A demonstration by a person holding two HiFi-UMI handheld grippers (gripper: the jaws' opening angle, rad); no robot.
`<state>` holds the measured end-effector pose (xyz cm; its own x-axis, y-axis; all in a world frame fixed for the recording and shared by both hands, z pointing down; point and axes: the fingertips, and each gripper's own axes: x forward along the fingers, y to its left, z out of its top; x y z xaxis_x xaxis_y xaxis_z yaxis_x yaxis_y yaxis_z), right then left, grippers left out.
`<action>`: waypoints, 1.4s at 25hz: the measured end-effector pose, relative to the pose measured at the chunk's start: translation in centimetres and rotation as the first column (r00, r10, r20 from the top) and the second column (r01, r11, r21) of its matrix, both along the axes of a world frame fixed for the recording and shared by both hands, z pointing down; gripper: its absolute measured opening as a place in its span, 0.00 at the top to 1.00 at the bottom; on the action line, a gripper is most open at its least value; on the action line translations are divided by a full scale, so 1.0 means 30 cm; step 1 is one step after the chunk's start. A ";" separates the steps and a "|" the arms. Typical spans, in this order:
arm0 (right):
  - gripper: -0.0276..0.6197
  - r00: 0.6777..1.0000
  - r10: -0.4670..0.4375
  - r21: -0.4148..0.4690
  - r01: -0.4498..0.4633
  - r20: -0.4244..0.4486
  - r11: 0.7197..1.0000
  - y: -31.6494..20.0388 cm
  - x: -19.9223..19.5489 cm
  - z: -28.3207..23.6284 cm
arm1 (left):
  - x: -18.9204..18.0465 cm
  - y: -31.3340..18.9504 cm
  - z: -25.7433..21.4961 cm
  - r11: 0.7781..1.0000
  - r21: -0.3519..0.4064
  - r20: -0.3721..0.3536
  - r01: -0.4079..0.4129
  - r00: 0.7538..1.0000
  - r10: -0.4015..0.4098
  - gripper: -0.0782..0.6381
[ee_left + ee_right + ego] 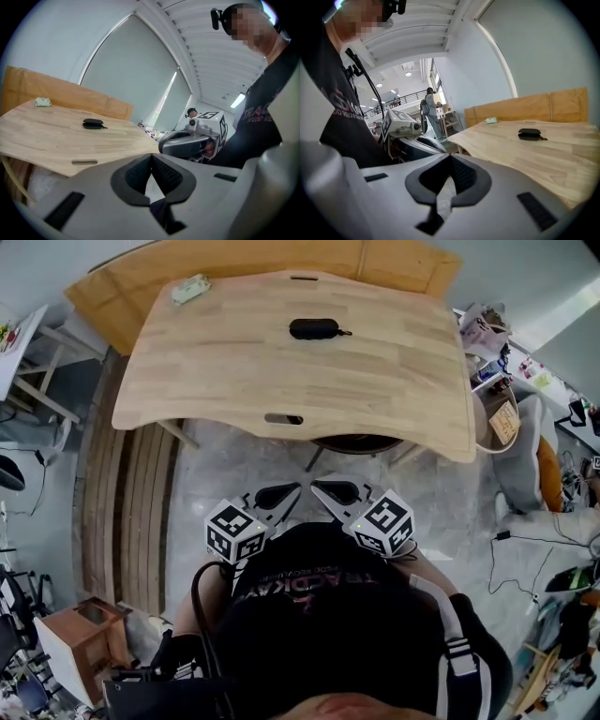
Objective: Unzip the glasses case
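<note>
A black zipped glasses case (315,329) lies closed near the far middle of the wooden table (234,381), its pull tab to the right. The same case (93,123) shows small and far off in the left gripper view, and as a case (529,134) on the tabletop in the right gripper view. My left gripper (298,487) and right gripper (315,483) are held close to my chest, well short of the table's near edge, tips angled toward each other. Both are shut with nothing between the jaws.
A small pale green object (190,289) lies at the table's far left corner. A chair base (354,443) stands under the near edge. Wooden planks (122,512) lie on the floor at left, a wooden box (82,638) at lower left, clutter and cables at right.
</note>
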<state>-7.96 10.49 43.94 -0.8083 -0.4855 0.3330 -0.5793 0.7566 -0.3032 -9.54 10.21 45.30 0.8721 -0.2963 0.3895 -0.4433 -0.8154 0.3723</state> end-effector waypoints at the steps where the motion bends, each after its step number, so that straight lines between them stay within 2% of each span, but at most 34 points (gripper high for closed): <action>1: 0.93 1.000 -0.007 0.003 0.007 -0.002 1.000 0.005 -0.006 -0.002 | -0.001 0.003 -0.003 1.000 0.006 0.000 0.002 1.000 -0.002 0.87; 11: 0.93 0.999 -0.033 0.001 0.033 -0.016 0.999 0.027 -0.013 0.000 | -0.013 0.003 -0.012 0.999 0.012 -0.021 0.047 0.999 -0.047 0.87; 35: 0.93 0.999 -0.023 -0.002 0.023 -0.026 1.000 0.034 -0.006 0.007 | 0.002 0.009 -0.007 0.999 0.006 -0.028 0.036 0.999 -0.036 0.87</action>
